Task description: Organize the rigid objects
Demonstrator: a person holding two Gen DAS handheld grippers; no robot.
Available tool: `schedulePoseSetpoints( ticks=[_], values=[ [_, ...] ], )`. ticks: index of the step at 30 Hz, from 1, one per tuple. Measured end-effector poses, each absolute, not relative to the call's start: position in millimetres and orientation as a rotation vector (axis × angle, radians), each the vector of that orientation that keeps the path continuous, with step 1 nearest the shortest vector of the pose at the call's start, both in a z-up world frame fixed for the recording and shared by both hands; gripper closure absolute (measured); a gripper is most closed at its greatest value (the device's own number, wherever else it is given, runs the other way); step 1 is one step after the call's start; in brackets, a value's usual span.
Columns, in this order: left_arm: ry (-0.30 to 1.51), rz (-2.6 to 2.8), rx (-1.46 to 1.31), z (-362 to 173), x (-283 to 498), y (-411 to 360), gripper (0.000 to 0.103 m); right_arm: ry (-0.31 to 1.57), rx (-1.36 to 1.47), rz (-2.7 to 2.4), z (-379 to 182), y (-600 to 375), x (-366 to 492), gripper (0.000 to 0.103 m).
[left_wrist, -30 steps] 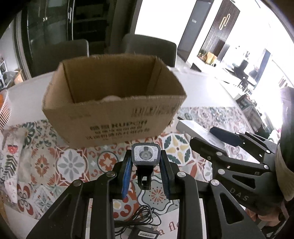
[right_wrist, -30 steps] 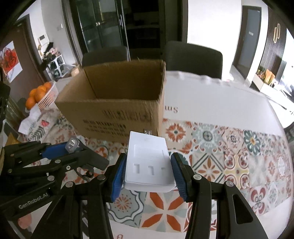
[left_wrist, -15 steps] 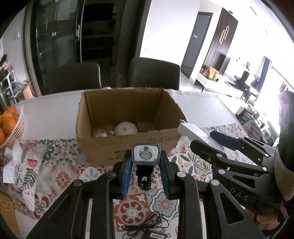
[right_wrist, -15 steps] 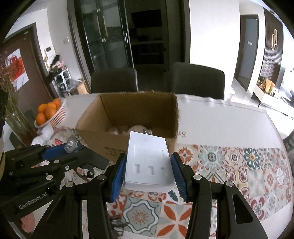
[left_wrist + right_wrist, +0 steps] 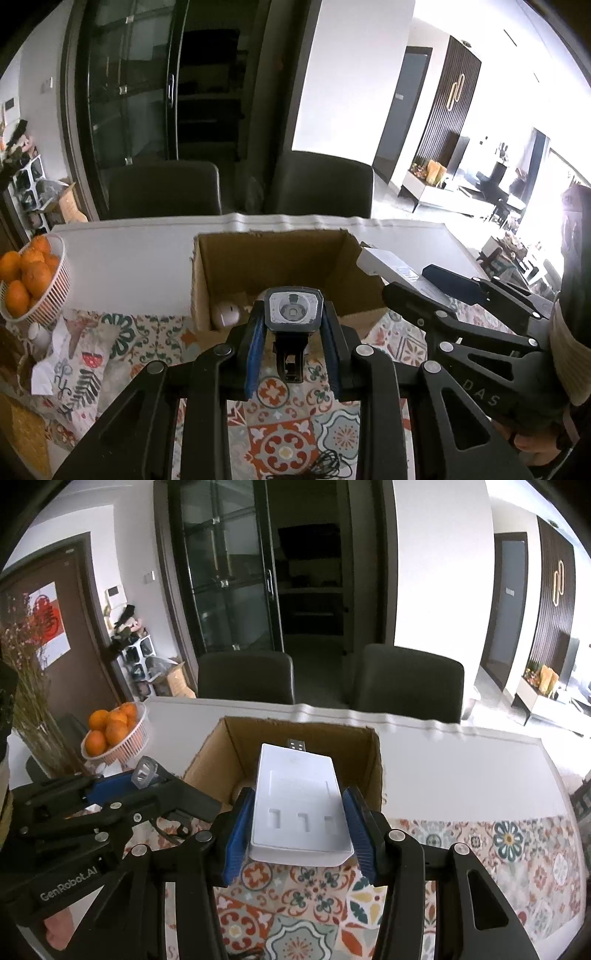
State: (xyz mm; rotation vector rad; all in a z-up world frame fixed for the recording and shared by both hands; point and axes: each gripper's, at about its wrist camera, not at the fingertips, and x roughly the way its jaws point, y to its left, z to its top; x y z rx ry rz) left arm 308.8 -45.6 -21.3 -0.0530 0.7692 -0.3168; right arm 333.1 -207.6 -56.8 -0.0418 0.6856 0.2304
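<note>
An open cardboard box (image 5: 269, 258) stands on the table ahead of both grippers, and it also shows in the right wrist view (image 5: 229, 753). White rounded items (image 5: 227, 314) lie on its floor. My left gripper (image 5: 293, 332) is shut on a small black bike light (image 5: 293, 312) with a square lens, held above the box's near wall. My right gripper (image 5: 299, 827) is shut on a flat white device (image 5: 297, 801), held over the box's near edge. Each gripper shows in the other's view, the right (image 5: 436, 291) and the left (image 5: 147, 775).
A white basket of oranges (image 5: 33, 280) stands at the left, also in the right wrist view (image 5: 114, 727). A patterned runner (image 5: 480, 845) covers the near table. A crumpled cloth (image 5: 74, 362) lies left. A black cable (image 5: 328, 465) lies below. Two dark chairs (image 5: 406, 679) stand behind the table.
Both grippers have risen with their loads, so the box now sits lower and farther in view and its inside shows. Neither grip has changed.
</note>
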Motion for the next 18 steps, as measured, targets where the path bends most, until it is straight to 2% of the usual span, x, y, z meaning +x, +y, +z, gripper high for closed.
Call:
schedulePoseSetpoints(
  ticks=[18],
  values=[
    [0.765,-0.292,-0.012,-11.5,366.5,-49.1,0.074,0.684,-0.068,0.209,-40.5,-203.9,379.6,0.053]
  ],
)
